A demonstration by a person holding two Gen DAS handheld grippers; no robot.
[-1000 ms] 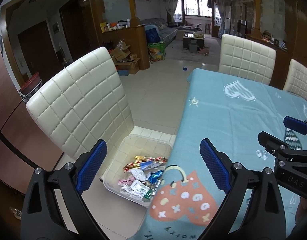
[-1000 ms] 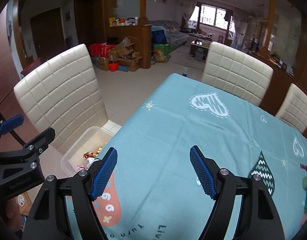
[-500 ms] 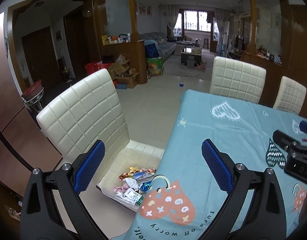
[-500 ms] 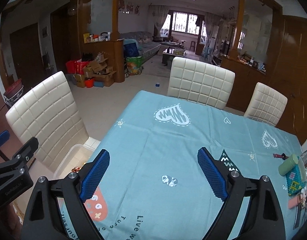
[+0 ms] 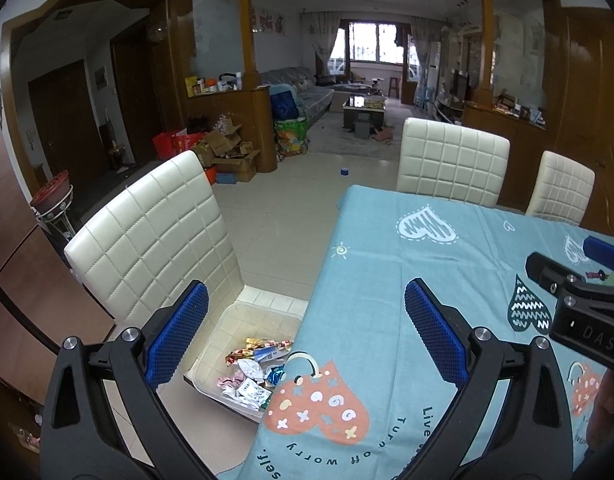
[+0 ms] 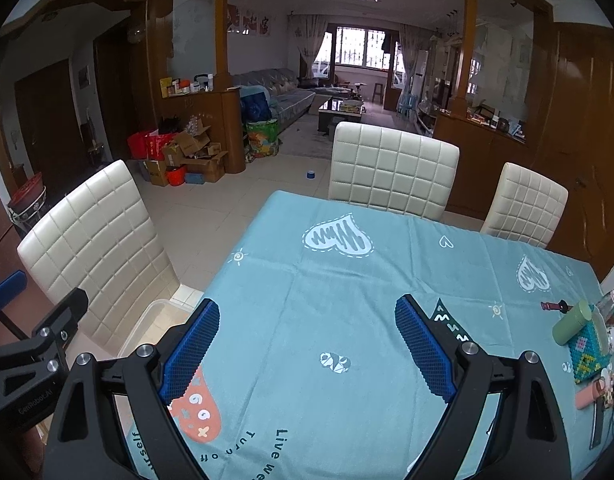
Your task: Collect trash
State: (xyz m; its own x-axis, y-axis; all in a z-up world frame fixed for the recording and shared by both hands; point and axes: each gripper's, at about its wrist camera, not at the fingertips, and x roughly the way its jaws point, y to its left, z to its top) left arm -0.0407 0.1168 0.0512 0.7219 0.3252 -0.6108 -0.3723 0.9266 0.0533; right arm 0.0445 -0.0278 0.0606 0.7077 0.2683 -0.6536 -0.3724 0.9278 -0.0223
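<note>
A rectangular table under a teal cloth printed with hearts (image 6: 347, 280) is filling both views, with a cream quilted chair (image 5: 155, 240) standing at its left edge. On that chair's seat a clear rectangular plastic bin (image 5: 235, 320) is lying, its long axis running away from the cameras toward the chair back, open side up, and crumpled foil and paper wrappers (image 5: 255, 368) are piling in its near end. The left gripper (image 5: 303, 340) and right gripper (image 6: 307, 352) are both gaping wide, holding nothing. No loose trash is showing on the cloth ahead, so scanning toward the cluttered right edge looks wise.
</note>
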